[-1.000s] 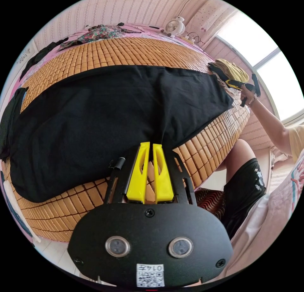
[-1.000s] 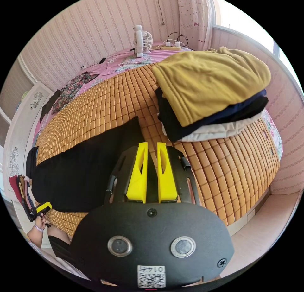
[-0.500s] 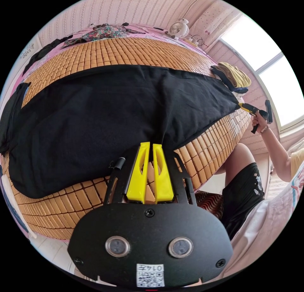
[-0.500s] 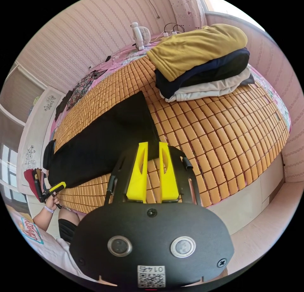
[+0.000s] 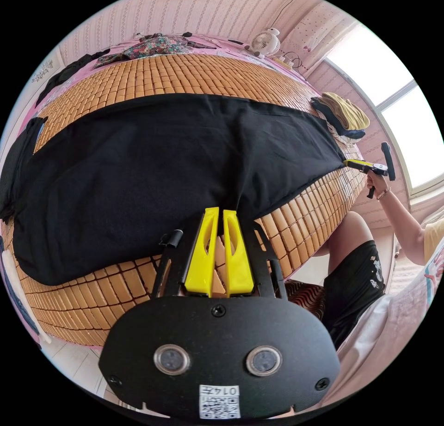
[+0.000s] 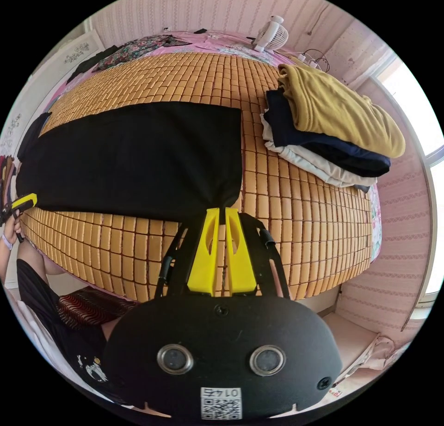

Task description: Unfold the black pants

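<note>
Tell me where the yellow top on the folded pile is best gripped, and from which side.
Grip the yellow top at its folded edge nearest the black pants, coming in level from that side. There the fold overhangs the navy layer, so a tool could probably close on it alone.

Bright daylight, overexposed window [image 5: 407, 121], sharp focus, fisheye-warped edges.

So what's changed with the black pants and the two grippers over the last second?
The right hand-held gripper has come down from beside the folded clothes pile to the near corner of the black pants and closed on it. That corner now looks drawn out flatter on the woven bamboo mat. The left hand-held gripper stays shut on the pants' near edge; the pile has not moved.
</note>
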A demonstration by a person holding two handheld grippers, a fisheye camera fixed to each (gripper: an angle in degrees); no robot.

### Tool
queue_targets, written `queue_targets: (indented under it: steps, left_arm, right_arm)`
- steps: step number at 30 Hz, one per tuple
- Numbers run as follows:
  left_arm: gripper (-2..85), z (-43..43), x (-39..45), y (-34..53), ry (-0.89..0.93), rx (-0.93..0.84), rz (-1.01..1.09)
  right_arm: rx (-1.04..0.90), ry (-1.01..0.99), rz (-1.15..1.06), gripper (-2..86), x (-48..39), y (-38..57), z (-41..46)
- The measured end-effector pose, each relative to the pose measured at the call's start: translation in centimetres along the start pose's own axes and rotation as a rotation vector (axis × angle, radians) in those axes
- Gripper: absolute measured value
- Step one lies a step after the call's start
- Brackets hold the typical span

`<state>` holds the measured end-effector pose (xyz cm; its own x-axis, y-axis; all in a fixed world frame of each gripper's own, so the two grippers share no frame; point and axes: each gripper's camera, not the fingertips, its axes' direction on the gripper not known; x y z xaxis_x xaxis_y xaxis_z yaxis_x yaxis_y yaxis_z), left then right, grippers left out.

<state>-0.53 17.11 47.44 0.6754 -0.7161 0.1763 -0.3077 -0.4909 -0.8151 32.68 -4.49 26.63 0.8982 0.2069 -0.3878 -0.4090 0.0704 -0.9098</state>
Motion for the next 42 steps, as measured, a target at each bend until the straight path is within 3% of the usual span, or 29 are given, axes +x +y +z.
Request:
queue_targets:
  steps: [12,15,22,26,32,36,42]
  left_arm:
    - [0.3,0.6,2.6,0.9,0.115,-0.069,0.075]
    - [0.2,-0.4,3.2,1.2,0.132,-0.040,0.085]
    - [0.0,0.2,6.8,-0.6,0.080,0.050,0.143]
    - [-0.3,2.6,7.5,-1.6,0.072,0.031,0.112]
    - [-0.7,3.6,9.0,-0.5,0.033,0.009,0.174]
    - [-0.7,3.6,9.3,-0.1,0.040,0.009,0.182]
    - [-0.7,3.5,10.0,0.2,0.014,-0.009,0.234]
  right_arm:
    - [-0.032,0.054,0.146,2.4,-1.6,-0.6,-1.5]
    - [0.025,0.124,0.072,1.1,-5.1,-2.0,-3.9]
    - [0.124,-0.161,-0.409,0.3,-23.4,-13.6,-4.3]
    - [0.023,-0.294,-0.707,0.1,-37.0,-21.1,-2.5]
    - [-0.119,-0.114,-0.907,0.1,-48.9,-28.0,1.1]
    - [-0.283,-0.113,-0.893,0.1,-51.6,-31.1,1.9]
    - [-0.461,0.123,-1.026,0.1,-58.1,-32.6,3.4]
